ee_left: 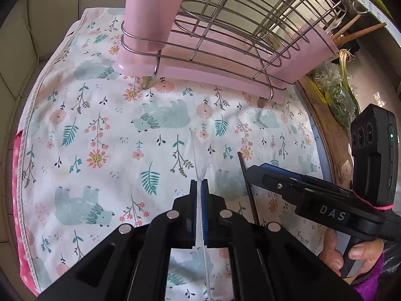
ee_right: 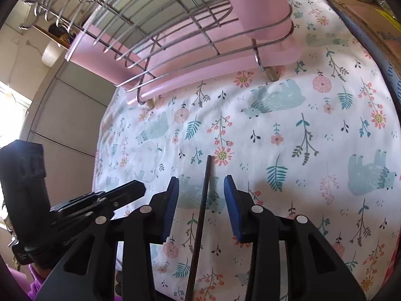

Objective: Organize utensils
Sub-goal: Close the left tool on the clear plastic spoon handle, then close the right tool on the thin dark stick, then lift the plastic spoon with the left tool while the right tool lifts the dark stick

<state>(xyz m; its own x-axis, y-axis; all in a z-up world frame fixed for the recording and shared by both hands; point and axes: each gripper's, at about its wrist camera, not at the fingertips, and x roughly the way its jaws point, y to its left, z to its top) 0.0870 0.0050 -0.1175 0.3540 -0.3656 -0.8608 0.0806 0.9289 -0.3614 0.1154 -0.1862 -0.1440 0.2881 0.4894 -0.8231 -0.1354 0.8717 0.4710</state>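
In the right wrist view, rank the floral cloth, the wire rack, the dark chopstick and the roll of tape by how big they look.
1. floral cloth
2. wire rack
3. dark chopstick, long but thin, and close to the camera
4. roll of tape, farther away, so its true size is uncertain

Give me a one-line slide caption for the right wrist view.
Right gripper open astride a dark chopstick on the floral cloth, wire rack ahead.

A white cloth (ee_left: 105,130) is showing teal ferns, coral flowers and pale blue bears; the rack's plastic tray (ee_left: 225,75) is looking pink.
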